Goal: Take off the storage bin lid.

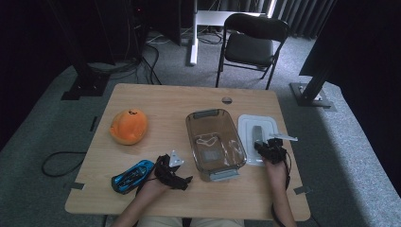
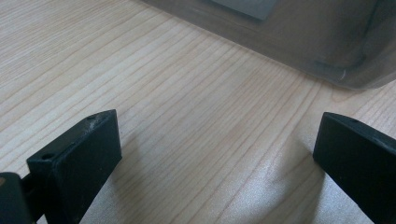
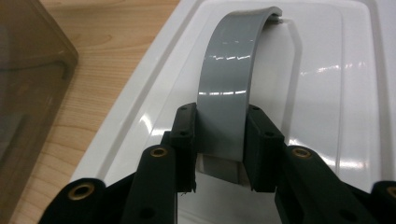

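A white lid (image 1: 255, 128) (image 3: 327, 93) lies flat on the table, right of a clear smoky box (image 1: 215, 143) (image 2: 299, 32). The lid's grey arched handle (image 3: 229, 79) (image 1: 257, 133) runs down its middle. My right gripper (image 1: 270, 150) (image 3: 219, 140) is shut on the near end of that handle, a pad pressing on each side. My left gripper (image 1: 172, 171) (image 2: 217, 154) rests low over bare wood left of the box's near corner, its jaws wide open with nothing between them.
An orange round plush toy (image 1: 128, 126) sits at the table's left. A blue toy car (image 1: 133, 175) lies near the front edge beside my left hand. A black folding chair (image 1: 250, 42) stands behind the table (image 1: 161, 101). A small round port (image 1: 227, 100) marks the far edge.
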Motion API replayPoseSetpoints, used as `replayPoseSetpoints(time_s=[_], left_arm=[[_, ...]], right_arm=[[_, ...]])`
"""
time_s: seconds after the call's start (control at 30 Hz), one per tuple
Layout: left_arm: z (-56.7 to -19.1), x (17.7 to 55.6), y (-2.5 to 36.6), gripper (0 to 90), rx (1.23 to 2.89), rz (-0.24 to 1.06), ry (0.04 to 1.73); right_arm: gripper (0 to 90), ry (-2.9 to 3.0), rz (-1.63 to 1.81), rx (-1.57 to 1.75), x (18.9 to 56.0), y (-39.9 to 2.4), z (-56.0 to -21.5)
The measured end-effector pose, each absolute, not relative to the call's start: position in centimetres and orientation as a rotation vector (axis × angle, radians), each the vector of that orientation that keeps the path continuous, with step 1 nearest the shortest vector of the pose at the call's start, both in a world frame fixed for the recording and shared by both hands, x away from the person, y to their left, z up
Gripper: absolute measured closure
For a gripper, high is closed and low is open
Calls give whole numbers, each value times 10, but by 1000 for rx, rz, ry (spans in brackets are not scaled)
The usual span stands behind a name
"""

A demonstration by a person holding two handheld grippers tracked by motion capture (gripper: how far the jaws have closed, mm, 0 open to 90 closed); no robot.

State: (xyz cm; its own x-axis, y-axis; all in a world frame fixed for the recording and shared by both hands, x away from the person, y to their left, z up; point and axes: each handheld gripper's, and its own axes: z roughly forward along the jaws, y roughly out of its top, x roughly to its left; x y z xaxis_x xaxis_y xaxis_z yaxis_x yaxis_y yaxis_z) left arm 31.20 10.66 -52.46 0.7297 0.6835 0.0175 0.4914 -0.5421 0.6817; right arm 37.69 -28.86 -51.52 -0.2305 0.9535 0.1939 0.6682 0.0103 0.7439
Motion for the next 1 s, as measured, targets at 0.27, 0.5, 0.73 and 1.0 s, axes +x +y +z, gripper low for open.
replayPoseSetpoints(time_s=[0.27,0.5,0.73,1.0], left_arm=[[-525,312,107,15,2256,373,891],[-524,311,104,15,2249,411,899],[-516,312,99,15,2223,441,921],[-503,318,101,15,2199,495,963]], right_arm=[[419,1920,1046,1634,375,-288,-510],[130,1937,1049,1608,372,-289,-504],[124,1940,1074,1523,368,-284,-502],[125,1926,1129,1465,363,-278,-496]])
